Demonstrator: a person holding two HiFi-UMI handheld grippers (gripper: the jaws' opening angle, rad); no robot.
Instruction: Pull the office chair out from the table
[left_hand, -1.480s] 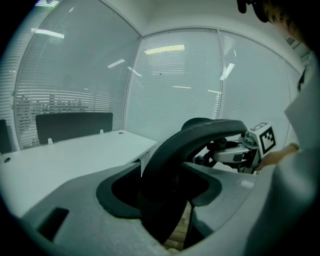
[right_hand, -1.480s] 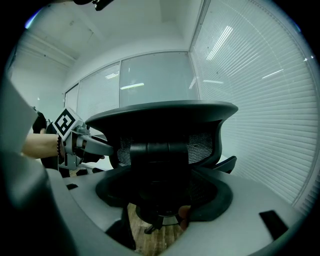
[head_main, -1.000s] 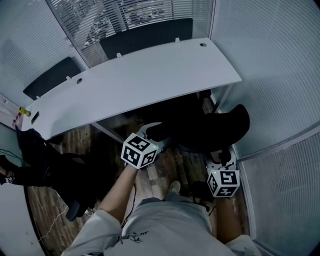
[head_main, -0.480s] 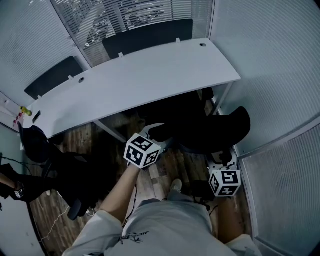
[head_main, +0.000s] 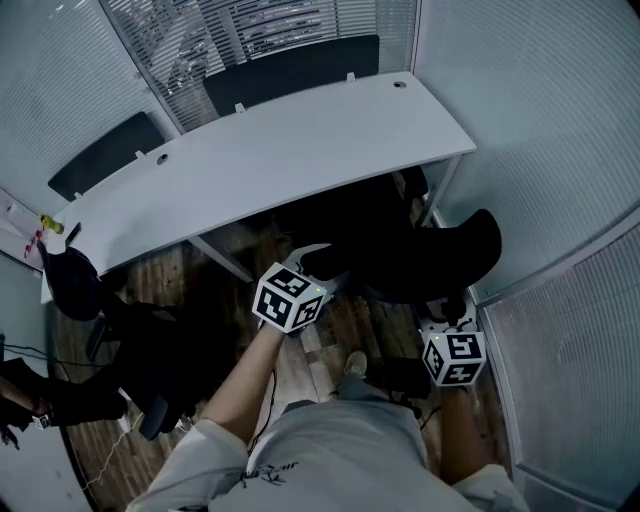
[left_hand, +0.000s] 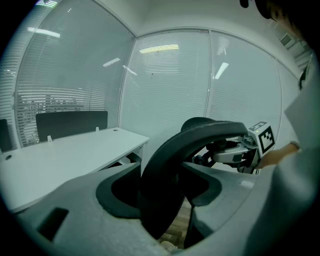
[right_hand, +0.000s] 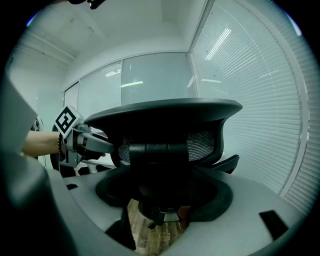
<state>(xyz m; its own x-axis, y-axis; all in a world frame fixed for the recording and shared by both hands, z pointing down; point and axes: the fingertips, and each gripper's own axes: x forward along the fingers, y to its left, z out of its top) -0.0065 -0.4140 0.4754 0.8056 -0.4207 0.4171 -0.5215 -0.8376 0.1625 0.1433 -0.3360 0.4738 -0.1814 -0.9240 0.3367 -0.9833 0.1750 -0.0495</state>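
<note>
Left gripper (head_main: 318, 262): on the near side of the table, its jaws are spread wide and clamped on the curved rim of the black mesh-backed office chair (head_main: 420, 262). Over the last second it has drawn back from the table edge toward the person.
Right gripper (head_main: 445, 318): it sits farther from the table than the left one, jaws closed on the dark frame behind the chair's back. It has come back by about the same amount.
Office chair: it has rolled a little way out from the table with both grippers. The backrest is clear of the edge, while the seat seems partly tucked beneath it. The pull looks to be under way but not finished.
Table: the long white curved table (head_main: 260, 150) has stayed put, and the strip of wooden floor (head_main: 318, 345) on its near side has widened slightly.
Head view alone: it shows how the chair lies against the table edge, and both marker cubes at once.
Gripper views alone: they show the grips themselves. The left gripper view has the rim filling the space between the jaws. The right gripper view has the mesh panel and its support. Each also shows the other gripper on the far side of the backrest.
</note>
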